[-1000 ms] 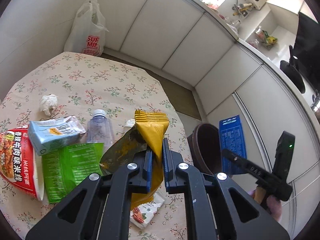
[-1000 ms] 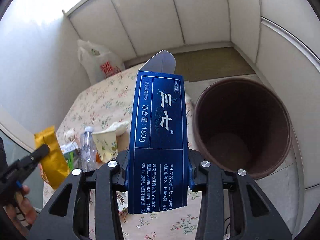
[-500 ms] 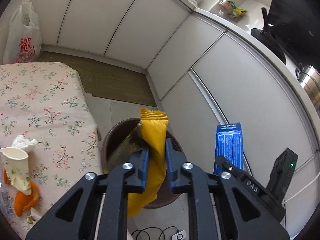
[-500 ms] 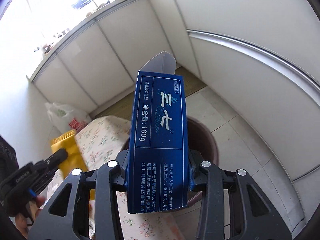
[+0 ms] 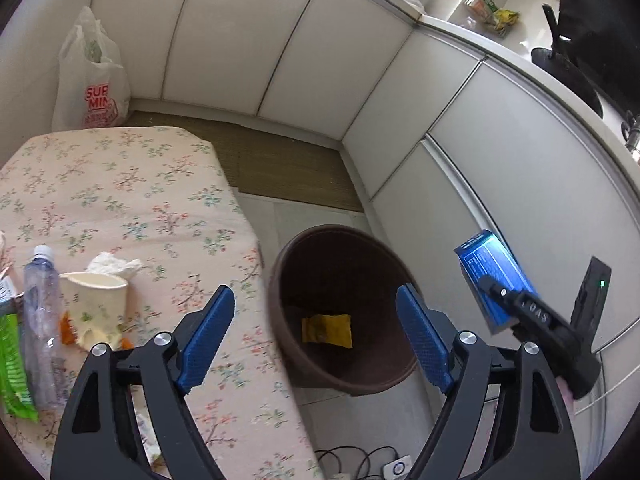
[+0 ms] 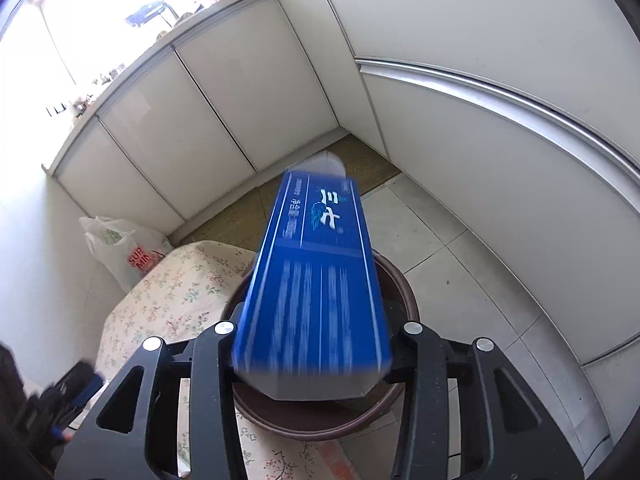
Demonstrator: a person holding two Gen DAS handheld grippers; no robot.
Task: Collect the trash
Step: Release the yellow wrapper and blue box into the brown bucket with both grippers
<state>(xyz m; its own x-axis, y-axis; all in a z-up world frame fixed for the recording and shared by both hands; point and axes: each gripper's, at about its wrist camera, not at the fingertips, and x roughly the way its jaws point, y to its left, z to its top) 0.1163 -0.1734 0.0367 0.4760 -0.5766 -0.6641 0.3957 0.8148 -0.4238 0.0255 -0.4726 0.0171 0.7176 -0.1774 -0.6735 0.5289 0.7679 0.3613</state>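
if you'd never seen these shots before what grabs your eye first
The long blue box fills the middle of the right wrist view, clamped in the right gripper above the brown bin on the floor beside the floral table. Next, the left gripper, whose jaws have just been opening, stands wide and empty over the bin, with a yellow wrapper lying at the bin's bottom.

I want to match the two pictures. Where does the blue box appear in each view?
Left wrist view: the blue box is at the right edge, held in the right tool.
Right wrist view: the box fills the centre, above the bin.
Shared landmark: the brown bin, beside the floral table.
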